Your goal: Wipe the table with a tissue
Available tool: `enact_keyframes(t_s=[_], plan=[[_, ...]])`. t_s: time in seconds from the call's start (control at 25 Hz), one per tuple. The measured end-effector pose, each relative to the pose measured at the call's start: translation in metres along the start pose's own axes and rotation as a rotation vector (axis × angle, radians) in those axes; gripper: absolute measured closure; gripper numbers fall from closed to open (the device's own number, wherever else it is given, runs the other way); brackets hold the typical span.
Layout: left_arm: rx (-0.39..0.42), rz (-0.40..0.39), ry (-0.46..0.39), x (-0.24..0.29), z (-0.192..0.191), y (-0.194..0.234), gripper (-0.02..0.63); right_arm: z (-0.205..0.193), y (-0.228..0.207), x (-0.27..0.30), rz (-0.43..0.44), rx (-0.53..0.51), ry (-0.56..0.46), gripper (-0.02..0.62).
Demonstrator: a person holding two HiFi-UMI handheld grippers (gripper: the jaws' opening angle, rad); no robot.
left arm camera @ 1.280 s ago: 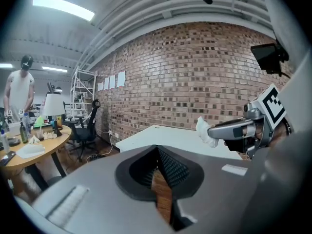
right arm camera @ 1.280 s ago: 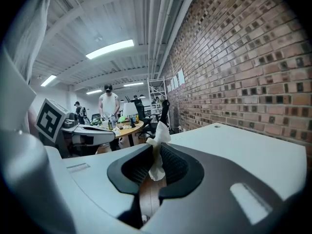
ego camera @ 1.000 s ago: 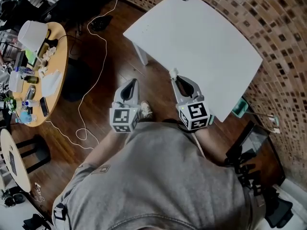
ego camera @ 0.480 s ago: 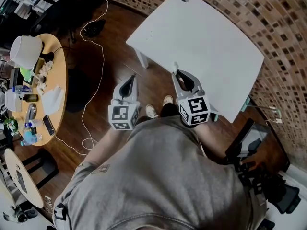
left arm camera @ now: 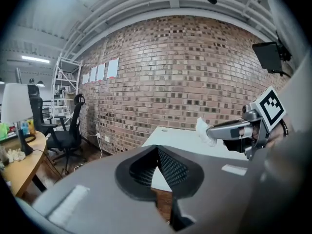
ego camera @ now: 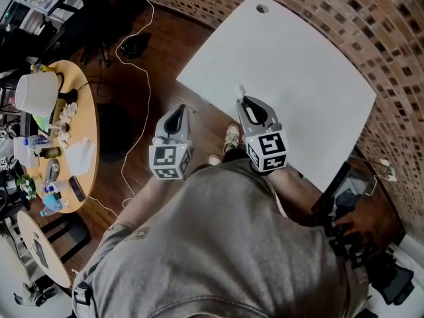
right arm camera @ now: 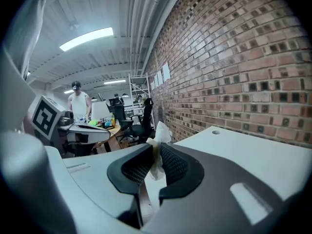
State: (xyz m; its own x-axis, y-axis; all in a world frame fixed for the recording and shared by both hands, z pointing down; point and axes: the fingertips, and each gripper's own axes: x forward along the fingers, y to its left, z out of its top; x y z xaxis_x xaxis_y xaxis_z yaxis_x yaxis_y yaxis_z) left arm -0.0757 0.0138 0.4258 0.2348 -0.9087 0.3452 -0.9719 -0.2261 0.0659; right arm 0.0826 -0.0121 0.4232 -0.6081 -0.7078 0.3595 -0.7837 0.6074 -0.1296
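The white table (ego camera: 298, 65) fills the upper right of the head view. My right gripper (ego camera: 244, 102) hovers over its near edge, shut on a small white tissue (ego camera: 240, 91) that sticks out past the tips. The right gripper view shows the tissue (right arm camera: 158, 162) pinched between the dark pads, with the table (right arm camera: 243, 145) beyond. My left gripper (ego camera: 177, 112) hangs over the wooden floor left of the table, shut with nothing in it. In the left gripper view its tips (left arm camera: 157, 150) meet, and the right gripper (left arm camera: 210, 130) carries the tissue (left arm camera: 202, 127) above the table (left arm camera: 178, 138).
A round wooden table (ego camera: 85, 121) with a white lamp (ego camera: 36, 93) and bottles stands at the left. A white cable (ego camera: 136, 78) trails across the floor. A brick wall (ego camera: 377, 18) runs behind the table. Dark gear (ego camera: 351, 244) sits at lower right. A person (right arm camera: 78, 104) stands far off.
The view has shifted nearer to the white table, which now looks larger and closer. Both grippers hold the same pose and state, the tissue still in the right one.
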Motion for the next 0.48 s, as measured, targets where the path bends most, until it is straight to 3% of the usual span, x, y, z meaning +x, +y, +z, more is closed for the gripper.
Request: enact_keyframes(t_s=[0.48], plan=[[0.033,0.0,0.053,0.079,0.022,0.014,0.604,0.007,-0.06,0.058,-0.001,0.052,0.036,0.529]])
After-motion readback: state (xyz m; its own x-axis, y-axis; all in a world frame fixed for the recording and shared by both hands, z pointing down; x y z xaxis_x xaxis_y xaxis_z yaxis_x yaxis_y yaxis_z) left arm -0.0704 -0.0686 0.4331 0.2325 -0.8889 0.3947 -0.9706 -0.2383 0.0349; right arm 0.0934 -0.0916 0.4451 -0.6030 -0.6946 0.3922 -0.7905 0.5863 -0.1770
